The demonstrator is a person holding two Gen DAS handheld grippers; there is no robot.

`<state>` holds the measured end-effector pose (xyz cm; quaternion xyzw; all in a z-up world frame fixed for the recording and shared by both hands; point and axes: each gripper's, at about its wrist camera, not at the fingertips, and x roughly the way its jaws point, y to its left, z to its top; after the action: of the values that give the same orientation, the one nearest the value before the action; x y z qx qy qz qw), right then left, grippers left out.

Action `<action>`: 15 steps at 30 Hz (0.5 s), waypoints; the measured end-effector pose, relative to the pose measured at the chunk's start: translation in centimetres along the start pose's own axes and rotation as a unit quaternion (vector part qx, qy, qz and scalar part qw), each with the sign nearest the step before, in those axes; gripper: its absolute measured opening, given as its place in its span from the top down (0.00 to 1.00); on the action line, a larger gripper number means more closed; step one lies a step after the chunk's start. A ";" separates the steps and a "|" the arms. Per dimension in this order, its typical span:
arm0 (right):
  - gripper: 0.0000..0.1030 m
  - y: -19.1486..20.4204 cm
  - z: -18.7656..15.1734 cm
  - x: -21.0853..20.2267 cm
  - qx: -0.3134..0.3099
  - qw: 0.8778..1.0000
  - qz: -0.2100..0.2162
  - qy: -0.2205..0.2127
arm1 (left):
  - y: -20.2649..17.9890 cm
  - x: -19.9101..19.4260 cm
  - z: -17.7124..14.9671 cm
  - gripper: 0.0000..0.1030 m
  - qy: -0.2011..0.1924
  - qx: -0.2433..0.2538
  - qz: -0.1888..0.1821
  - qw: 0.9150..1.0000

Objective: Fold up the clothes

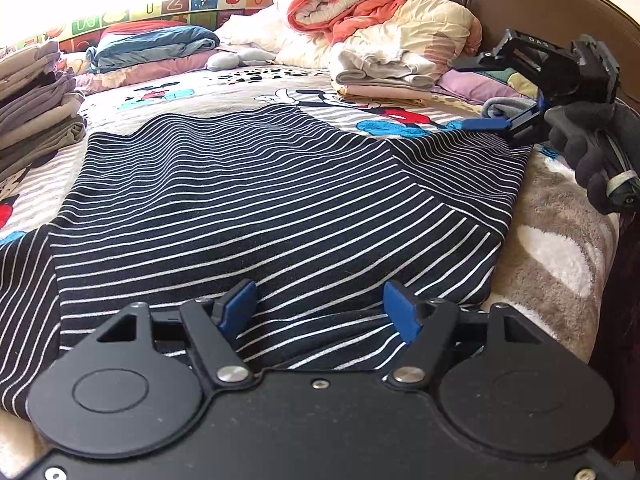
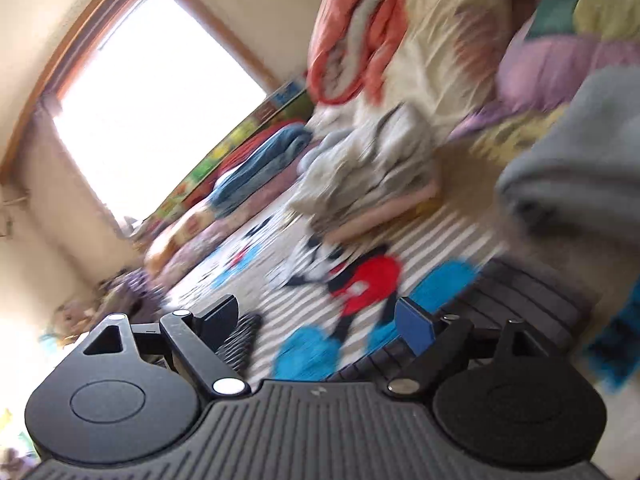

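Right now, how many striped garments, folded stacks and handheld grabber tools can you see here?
Striped garment: 1
Folded stacks: 3
Handheld tools (left gripper, right gripper): 2
Total: 6

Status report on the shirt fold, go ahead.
Left claw open, low over near edge of striped shirt. Right claw open, clear at shirt's far right corner, nothing held. Shirt spread on bed, right side folded in. Nothing in the way.
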<state>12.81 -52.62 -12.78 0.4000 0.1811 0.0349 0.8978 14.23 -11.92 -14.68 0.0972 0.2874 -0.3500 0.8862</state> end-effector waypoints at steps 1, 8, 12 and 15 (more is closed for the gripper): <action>0.18 0.4 -0.9 1.3 0.021 0.998 0.036 0.039 | 0.0 0.0 0.0 0.32 0.000 0.000 0.000 1.000; 0.19 2.5 -3.5 6.5 0.056 0.982 0.111 0.141 | 0.0 -0.1 0.0 0.32 0.000 0.000 -0.001 1.000; 0.33 1.5 -2.0 5.0 0.025 0.997 -0.006 0.079 | 0.1 -0.2 0.1 0.32 0.003 0.001 -0.002 1.000; 0.32 -0.5 -0.3 3.3 0.024 0.997 -0.060 0.031 | -0.1 -0.2 0.2 0.32 0.006 0.004 -0.001 1.000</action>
<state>15.71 -52.08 -14.34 0.4085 0.2335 -0.0112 0.8823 14.13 -11.90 -14.40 0.1024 0.2914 -0.3514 0.8838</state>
